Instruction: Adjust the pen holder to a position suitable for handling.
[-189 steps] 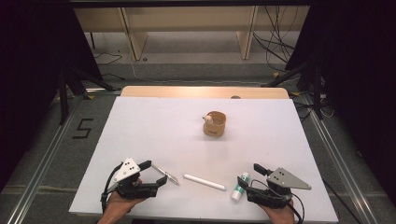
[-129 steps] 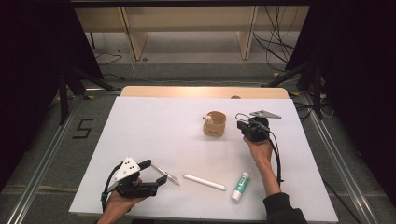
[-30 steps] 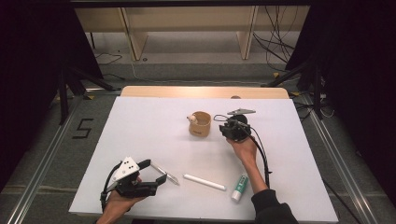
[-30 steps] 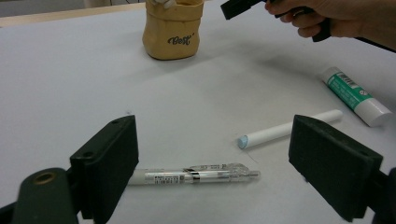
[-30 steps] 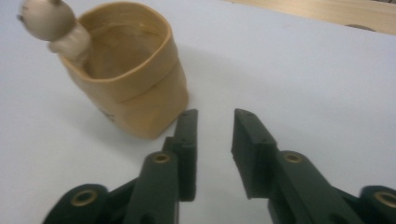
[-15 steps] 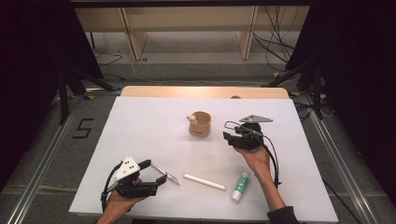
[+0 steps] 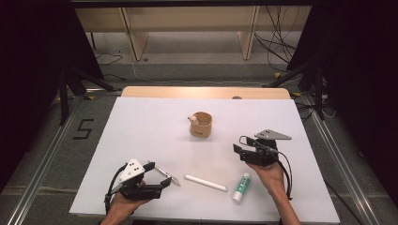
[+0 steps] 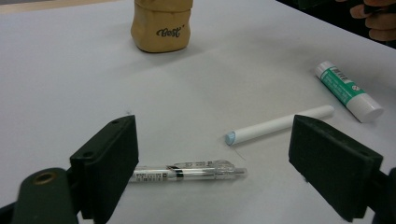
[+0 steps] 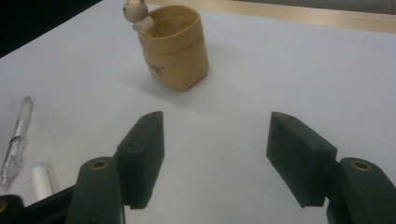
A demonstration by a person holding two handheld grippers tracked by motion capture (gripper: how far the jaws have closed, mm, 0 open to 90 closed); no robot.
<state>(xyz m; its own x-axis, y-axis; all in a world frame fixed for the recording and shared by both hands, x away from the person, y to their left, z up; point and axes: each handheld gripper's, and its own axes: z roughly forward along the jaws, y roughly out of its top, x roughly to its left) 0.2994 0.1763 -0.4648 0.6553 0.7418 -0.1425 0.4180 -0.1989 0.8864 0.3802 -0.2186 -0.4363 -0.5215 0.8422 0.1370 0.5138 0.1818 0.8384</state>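
Right hand-held gripper (image 7: 241, 151) empty; its jaws have just been opening and stand wide with nothing between them. It sits over bare white surface (image 7: 141, 126), pointed toward the tan pouch-style pen holder (image 7: 201, 124), well apart from it. Holder stands upright mid-surface, small figure on its rim. Left hand-held gripper (image 7: 162, 178) rests at the near edge, jaws wide apart, clear pen (image 8: 187, 171) lying between them, not pinched. White stick (image 7: 205, 183) and green-labelled glue stick (image 7: 241, 186) lie between the two grippers.
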